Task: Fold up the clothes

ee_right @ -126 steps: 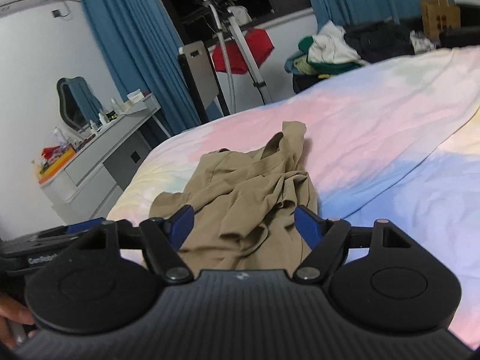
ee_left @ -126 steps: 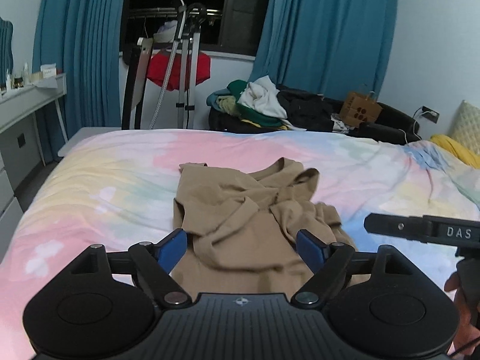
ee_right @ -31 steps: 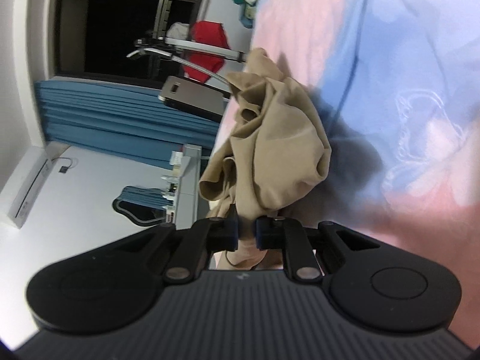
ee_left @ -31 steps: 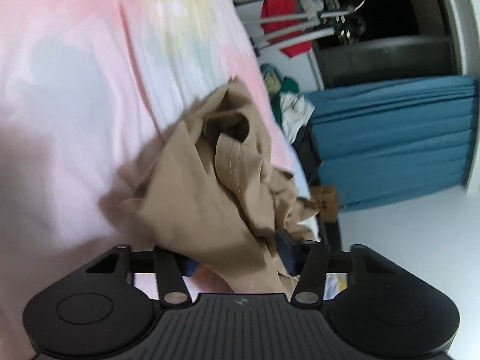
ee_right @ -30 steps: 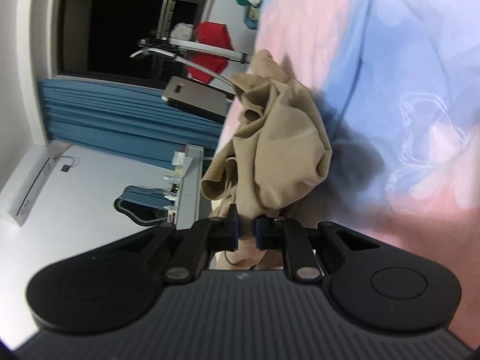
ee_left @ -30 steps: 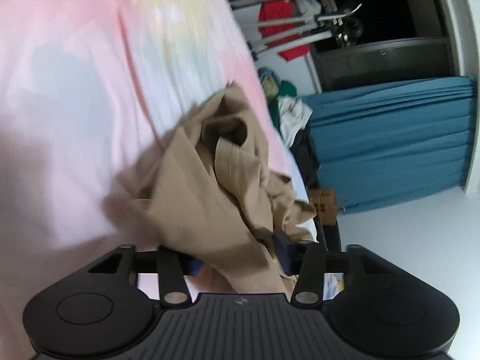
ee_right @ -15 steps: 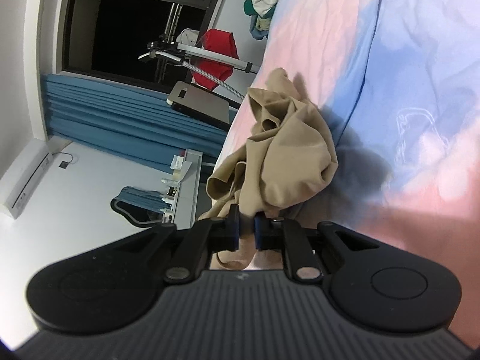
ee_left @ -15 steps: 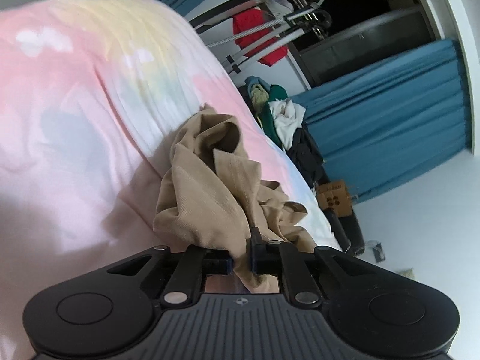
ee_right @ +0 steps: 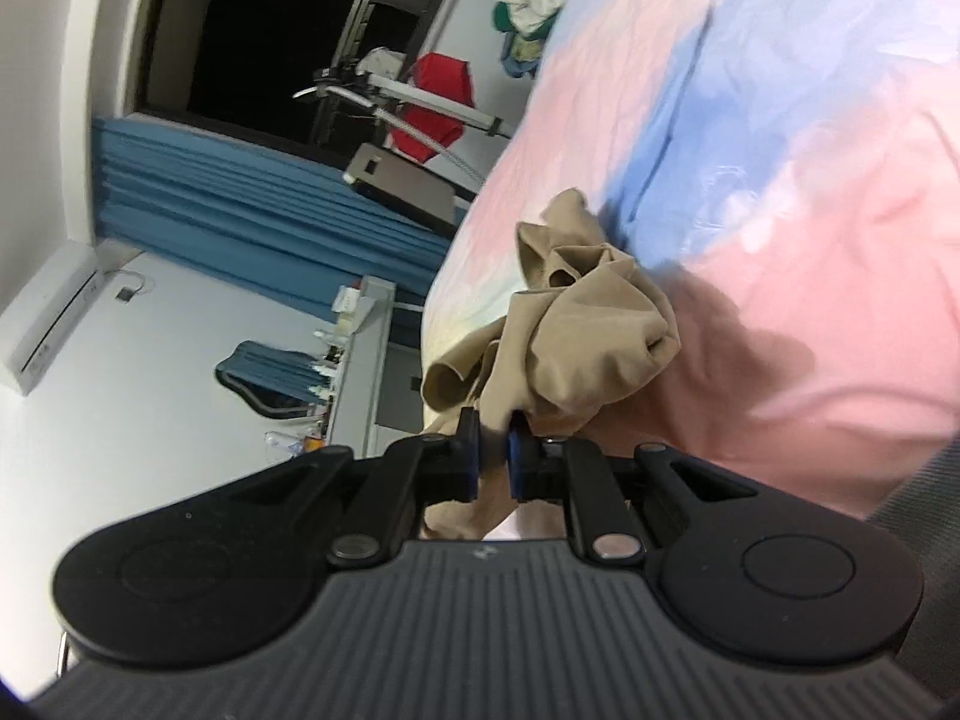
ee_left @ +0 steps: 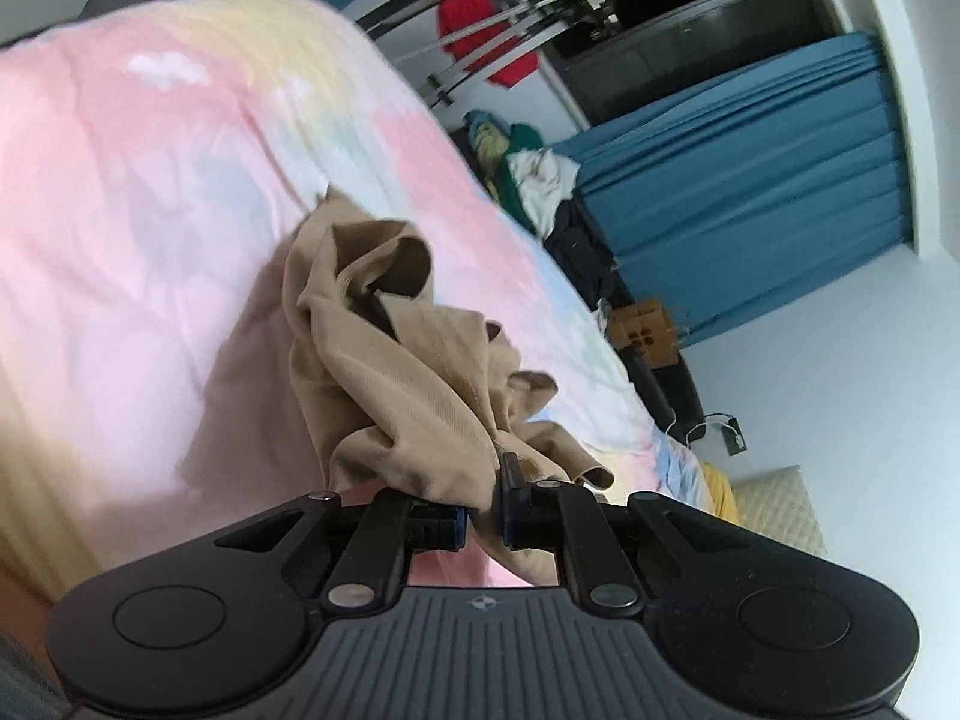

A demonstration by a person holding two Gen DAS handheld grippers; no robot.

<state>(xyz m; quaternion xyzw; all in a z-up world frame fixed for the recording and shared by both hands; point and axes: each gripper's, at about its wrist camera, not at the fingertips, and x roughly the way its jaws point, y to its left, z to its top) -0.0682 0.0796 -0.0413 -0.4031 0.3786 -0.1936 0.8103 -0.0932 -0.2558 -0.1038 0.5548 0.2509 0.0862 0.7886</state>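
Note:
A crumpled tan garment [ee_left: 384, 354] lies bunched on the pastel tie-dye bed [ee_left: 138, 228], partly lifted at its near edge. My left gripper [ee_left: 480, 516] is shut on a fold of that edge, with cloth hanging between the blue pads. In the right wrist view the same tan garment [ee_right: 576, 330] rises from the bed [ee_right: 810, 210] toward my right gripper [ee_right: 493, 456], which is shut on another part of its near edge. Both views are strongly tilted. The rest of the garment stays in a heap and its shape is hidden.
A pile of clothes [ee_left: 528, 168] sits past the far side of the bed, by blue curtains [ee_left: 750, 180]. A drying rack with a red garment [ee_left: 480, 48] stands before the dark window. A dresser [ee_right: 360, 372] with small items lines the wall. A pillow [ee_left: 780, 510] lies at one end.
Both grippers went from open over the flat garment to shut on its near edge. Over the last second they have lifted and pulled the cloth, and the left gripper closed on it.

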